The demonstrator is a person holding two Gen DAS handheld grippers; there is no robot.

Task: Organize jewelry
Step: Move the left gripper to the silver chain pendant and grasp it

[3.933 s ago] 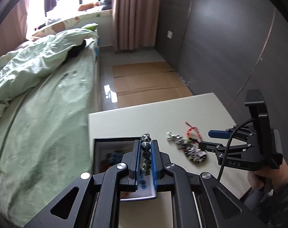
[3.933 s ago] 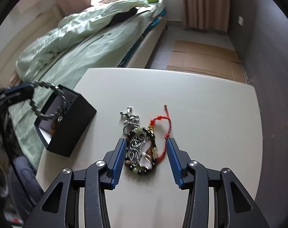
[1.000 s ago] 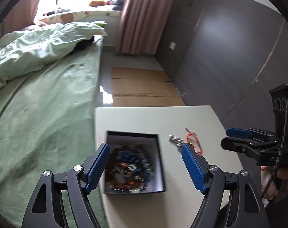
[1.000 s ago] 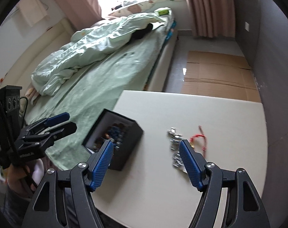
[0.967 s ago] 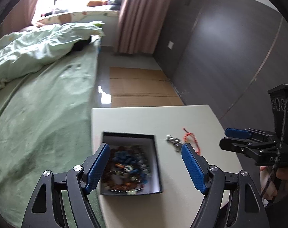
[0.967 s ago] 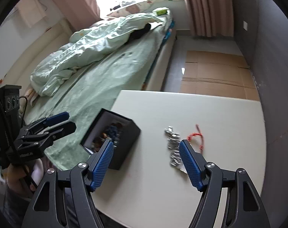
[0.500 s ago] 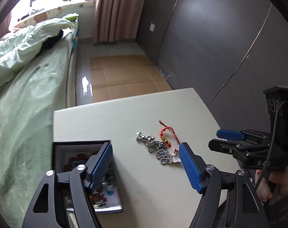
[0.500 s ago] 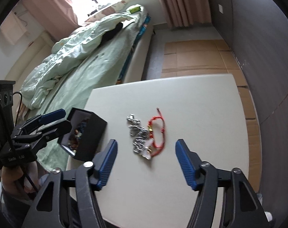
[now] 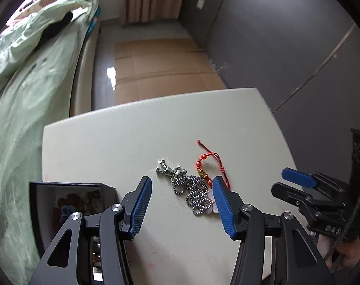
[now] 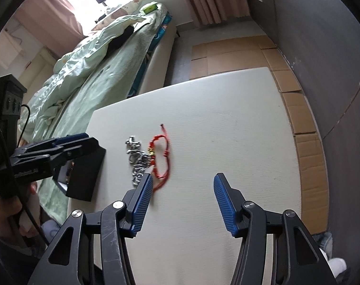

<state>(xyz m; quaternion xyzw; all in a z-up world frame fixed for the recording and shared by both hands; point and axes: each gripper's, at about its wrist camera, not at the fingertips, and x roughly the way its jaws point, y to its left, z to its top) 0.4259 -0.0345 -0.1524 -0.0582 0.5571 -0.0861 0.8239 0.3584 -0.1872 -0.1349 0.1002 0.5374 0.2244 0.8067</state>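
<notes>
Left gripper (image 9: pixel 182 204) spread wide, holding nothing, I see black box (image 9: pixel 61 204) at its left; silver chain necklace (image 9: pixel 192 190) lies between its fingers on table (image 9: pixel 108 142), running diagonally away. Red cord bracelet (image 9: pixel 211 163) touches it. Right gripper (image 10: pixel 182 201) spread, holding nothing.

Between the jaws of the left gripper (image 9: pixel 182 204) lies a bead-chain necklace (image 9: pixel 194 191) of shiny metal with a polished metal figure charm (image 9: pixel 171 170). Just past its right jaw runs a red bracelet (image 9: pixel 212 163) of braided cord with small gold beads. The tabletop (image 9: pixel 104 142) looks matt, off-white and faintly grained. Both grippers have matt black arms, bright metal rivets and blue ribbed pads (image 10: pixel 224 200). Left of the jaws, the black box (image 10: pixel 85 173) has smooth, matt walls.
</notes>
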